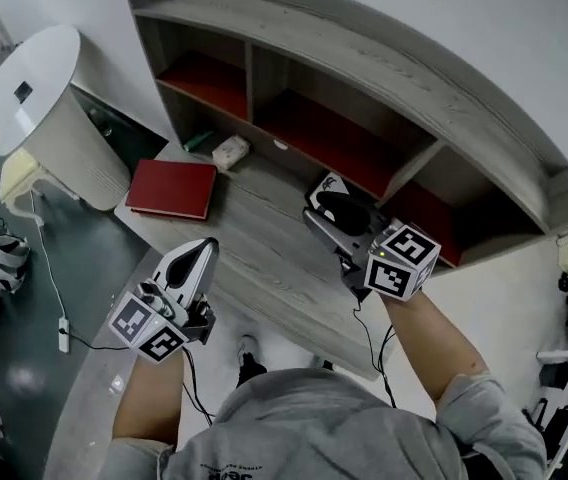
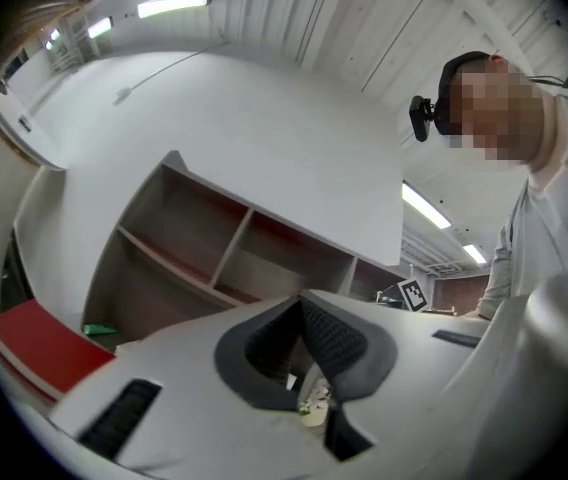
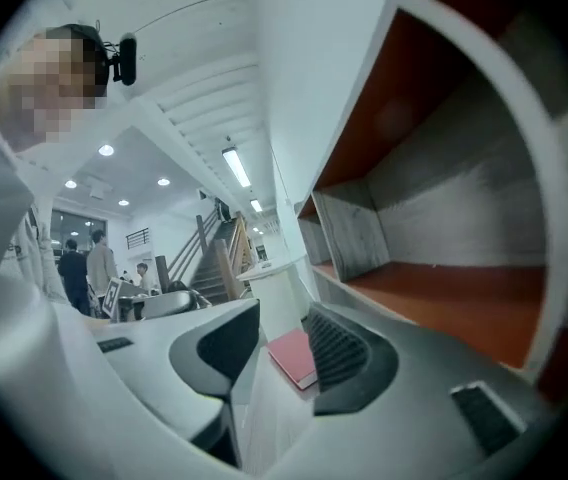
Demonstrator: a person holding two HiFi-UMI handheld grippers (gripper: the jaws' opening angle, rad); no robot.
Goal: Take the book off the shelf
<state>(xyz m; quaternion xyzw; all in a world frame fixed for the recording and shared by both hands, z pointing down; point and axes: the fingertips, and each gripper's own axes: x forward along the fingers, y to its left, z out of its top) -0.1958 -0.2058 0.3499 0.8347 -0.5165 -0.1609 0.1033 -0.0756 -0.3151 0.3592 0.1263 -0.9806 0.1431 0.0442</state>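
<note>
Head view: red book [image 1: 171, 188] flat on desk [image 1: 264, 268], left end, just in front of shelf [image 1: 384, 63], not in any compartment. Long axis roughly left-right across view. Left gripper [image 1: 202, 248] nearer, book up-left of its tip; right gripper [image 1: 326, 210] well apart.

Left gripper view: pads pressed together at tips, nothing pinched; book [image 2: 39, 348] low left.

Right gripper view: jaws spread, empty; book [image 3: 294, 356] framed in gap, far off.

Guess: left one needs opening first.

Left gripper [image 1: 200, 255]: held low and near the body, jaws closed tip to tip, nothing between them.
Right gripper [image 1: 334, 208]: reaching farther forward, jaws apart, empty.
Left forearm [image 1: 149, 400], right forearm [image 1: 434, 343]: bare, extended forward.
</note>
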